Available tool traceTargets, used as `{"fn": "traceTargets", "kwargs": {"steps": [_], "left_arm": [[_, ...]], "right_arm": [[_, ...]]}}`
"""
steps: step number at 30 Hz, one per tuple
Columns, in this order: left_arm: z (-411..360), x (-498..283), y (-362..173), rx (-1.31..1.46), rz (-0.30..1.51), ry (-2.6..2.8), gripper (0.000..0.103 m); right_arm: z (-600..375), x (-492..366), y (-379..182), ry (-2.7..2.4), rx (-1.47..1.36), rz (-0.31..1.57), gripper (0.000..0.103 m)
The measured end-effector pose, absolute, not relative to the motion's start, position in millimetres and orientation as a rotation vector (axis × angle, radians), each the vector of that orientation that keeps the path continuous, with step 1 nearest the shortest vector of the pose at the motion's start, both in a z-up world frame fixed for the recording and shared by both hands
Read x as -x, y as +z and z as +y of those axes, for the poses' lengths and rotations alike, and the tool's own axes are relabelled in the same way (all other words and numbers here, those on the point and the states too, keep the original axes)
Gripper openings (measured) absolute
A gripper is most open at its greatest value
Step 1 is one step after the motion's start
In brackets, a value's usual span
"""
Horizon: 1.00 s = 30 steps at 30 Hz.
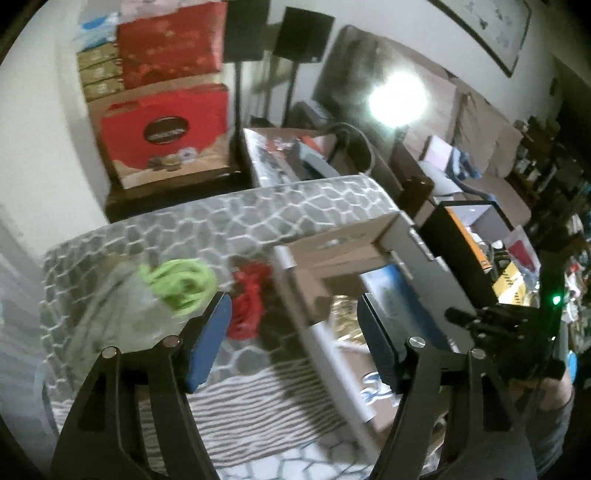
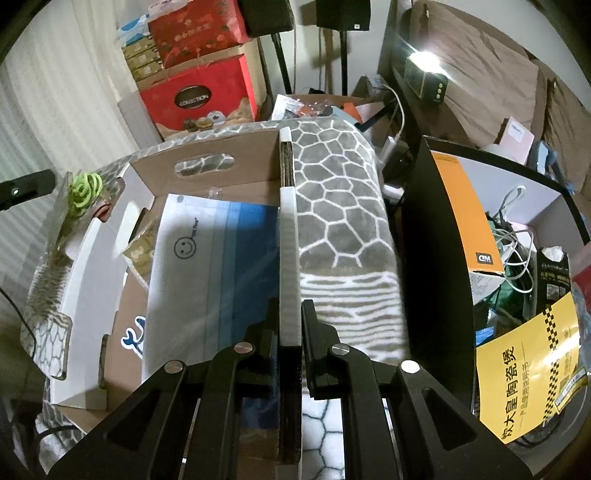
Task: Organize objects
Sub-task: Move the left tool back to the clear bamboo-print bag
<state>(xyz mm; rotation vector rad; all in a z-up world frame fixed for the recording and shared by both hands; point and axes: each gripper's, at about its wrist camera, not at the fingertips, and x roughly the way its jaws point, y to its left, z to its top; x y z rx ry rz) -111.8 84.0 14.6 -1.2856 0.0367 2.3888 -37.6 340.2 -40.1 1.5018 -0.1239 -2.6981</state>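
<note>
Right tongs (image 2: pixel 290 325): pinching the right wall of the cardboard box (image 2: pixel 289 236).
Left tongs (image 1: pixel 295 332): spread, hovering over the box's left wall.
Box: on patterned blanket (image 2: pixel 332 192).
Green bands (image 1: pixel 179 284): left of box.

A red gift box (image 2: pixel 199 98) marked COLLECTION is sitting at eleven o'clock in the right wrist view, with another red box (image 2: pixel 195 27) stacked above it and a pile of small tan boxes (image 2: pixel 142 61) just beside that one. Two dark speakers on stands (image 1: pixel 275 35) are standing at twelve o'clock in the left wrist view. A bright lamp (image 1: pixel 397 98) is glaring at one o'clock there (its shape is washed out). At three o'clock in the right wrist view, a black bin (image 2: pixel 436 236) is holding an orange box (image 2: pixel 467 218), tangled white cables (image 2: pixel 515 229) and a yellow printed bag (image 2: pixel 528 373).
</note>
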Motion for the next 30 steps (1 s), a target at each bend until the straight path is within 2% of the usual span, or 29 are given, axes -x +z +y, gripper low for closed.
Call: {"fn": "traceTargets", "kwargs": {"steps": [7, 15, 30], "left_arm": [[39.0, 106.8, 11.4, 1.295, 0.052, 2.486, 0.067], [-12.8, 108.6, -14.8, 1.392, -0.025, 2.541, 0.067], [-50.8, 110.2, -34.5, 1.450, -0.060, 2.601, 0.069]], "right_arm": [[340.5, 36.4, -41.1, -2.708, -1.491, -0.135, 0.010], [340.0, 33.0, -40.4, -2.713, -1.492, -0.143, 0.011], [337.5, 6.8, -47.2, -2.718, -1.522, -0.130, 0.012]]}}
